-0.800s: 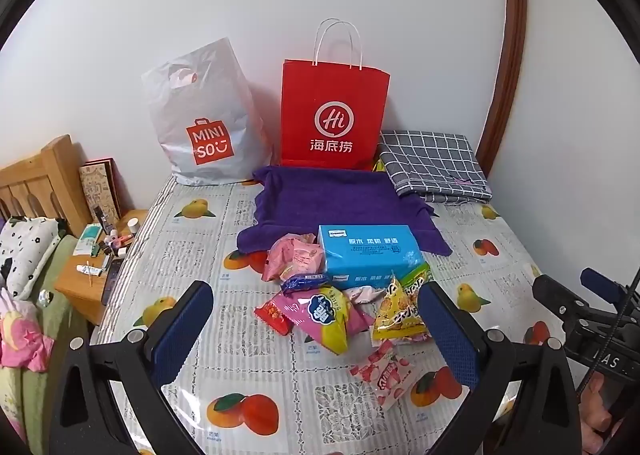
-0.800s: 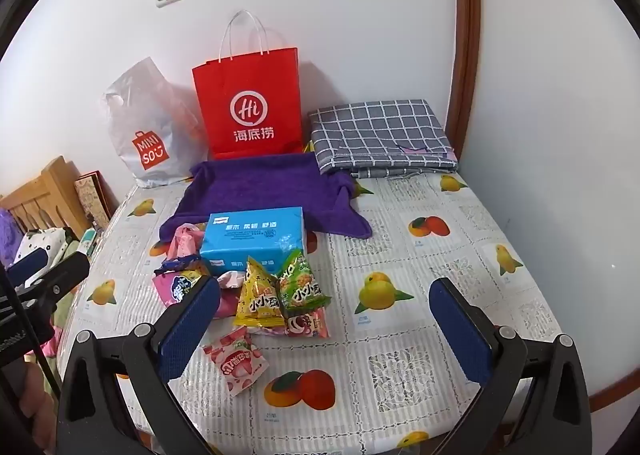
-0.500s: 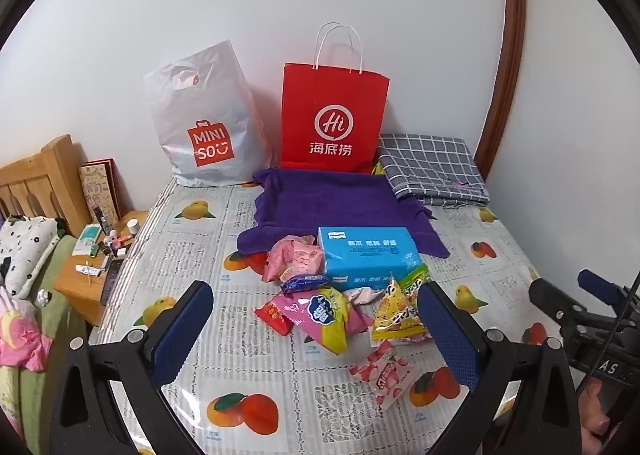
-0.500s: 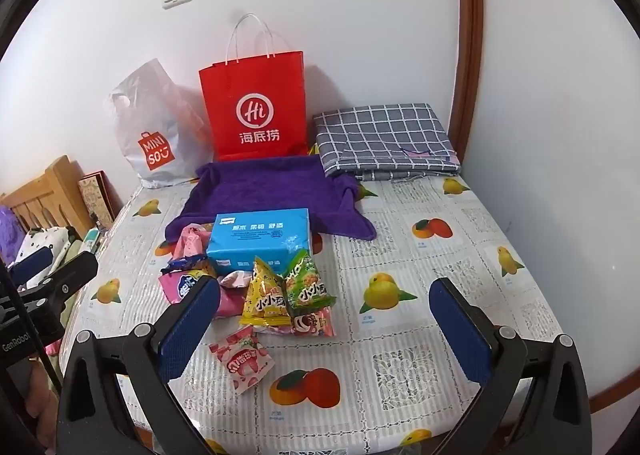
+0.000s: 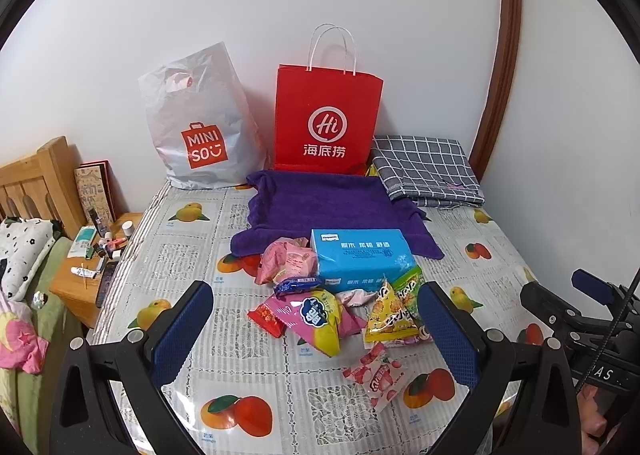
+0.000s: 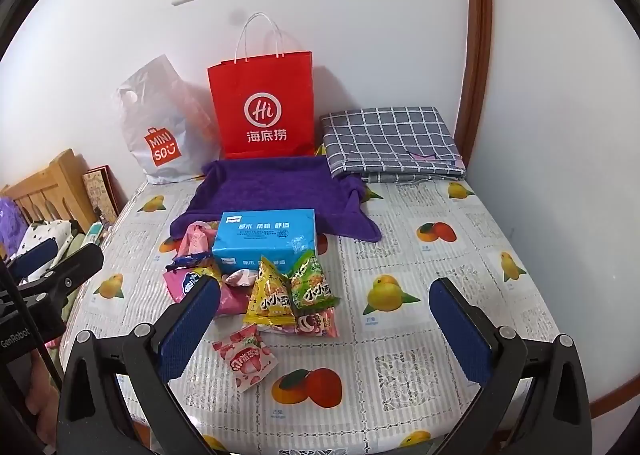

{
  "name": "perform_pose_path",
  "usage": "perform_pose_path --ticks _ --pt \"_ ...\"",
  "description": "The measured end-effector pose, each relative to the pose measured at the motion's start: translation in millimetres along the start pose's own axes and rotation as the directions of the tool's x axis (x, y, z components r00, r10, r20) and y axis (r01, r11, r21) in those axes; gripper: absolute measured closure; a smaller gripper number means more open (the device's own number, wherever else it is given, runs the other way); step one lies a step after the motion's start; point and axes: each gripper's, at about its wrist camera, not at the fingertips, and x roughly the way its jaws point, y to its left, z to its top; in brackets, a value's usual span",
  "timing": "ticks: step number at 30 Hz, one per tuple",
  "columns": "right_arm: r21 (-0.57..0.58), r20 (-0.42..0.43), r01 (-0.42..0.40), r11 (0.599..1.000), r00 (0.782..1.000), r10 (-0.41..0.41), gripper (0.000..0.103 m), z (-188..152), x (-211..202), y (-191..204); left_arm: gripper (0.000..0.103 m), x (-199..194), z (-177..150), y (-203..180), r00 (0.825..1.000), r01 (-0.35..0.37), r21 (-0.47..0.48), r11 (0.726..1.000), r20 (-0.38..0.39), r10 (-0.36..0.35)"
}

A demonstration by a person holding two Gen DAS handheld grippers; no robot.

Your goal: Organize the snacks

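Change: little movement is seen; both views are shifted only slightly.
Left gripper [image 5: 316,331]: held wide open, empty, above the snack pile [image 5: 340,299].
Right gripper [image 6: 324,327]: spread wide, empty.
Snacks: heaped before the blue tissue box [image 6: 266,239] on the table [image 6: 460,255].

Plenty tucked out of sight here: the blue tissue box [image 5: 360,261] covers the rear of the snack pile, and a small pale pink packet [image 5: 354,297] peeks out from under it, label unreadable. The yellow triangular bag [image 6: 269,295] overlaps the green one [image 6: 314,285], and both sit on a pink wrapper [image 6: 316,325] whose print is half buried. The right gripper's near finger [image 6: 188,329] blocks part of the pink-and-yellow bag [image 6: 186,284]. On the bedside stand [image 5: 76,287], little tubes and bottles (too small to identify). The desk [image 6: 400,427] runs off the bottom edge, and the red bag [image 5: 326,123] hides whatever yellow thing pokes out behind it.
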Motion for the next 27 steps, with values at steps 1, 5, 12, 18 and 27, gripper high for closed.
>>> perform_pose_path --ticks 1,5,12,18,27 --pt "0.001 -0.001 0.001 1.0 1.0 -0.001 0.0 0 1 0 0.001 0 0 -1 1.0 -0.002 0.005 1.0 -0.001 0.002" --pt "0.01 -0.006 -0.002 1.0 1.0 0.002 0.0 1 3 -2 0.001 -1 0 -3 1.0 -0.002 0.01 1.0 0.0 0.002" --pt "0.012 -0.007 -0.012 1.0 1.0 0.012 0.0 3 3 -1 0.001 -5 4 -2 1.0 -0.004 0.014 1.0 0.002 0.004" --pt "0.016 -0.009 -0.024 1.0 1.0 0.024 0.0 5 2 -1 0.001 -9 6 -2 1.0 0.0 0.014 1.0 0.012 -0.001" --pt "0.024 0.004 -0.033 0.999 0.999 0.033 0.0 2 -6 -1 0.001 -12 4 -6 1.0 0.009 0.017 1.0 0.021 -0.009"
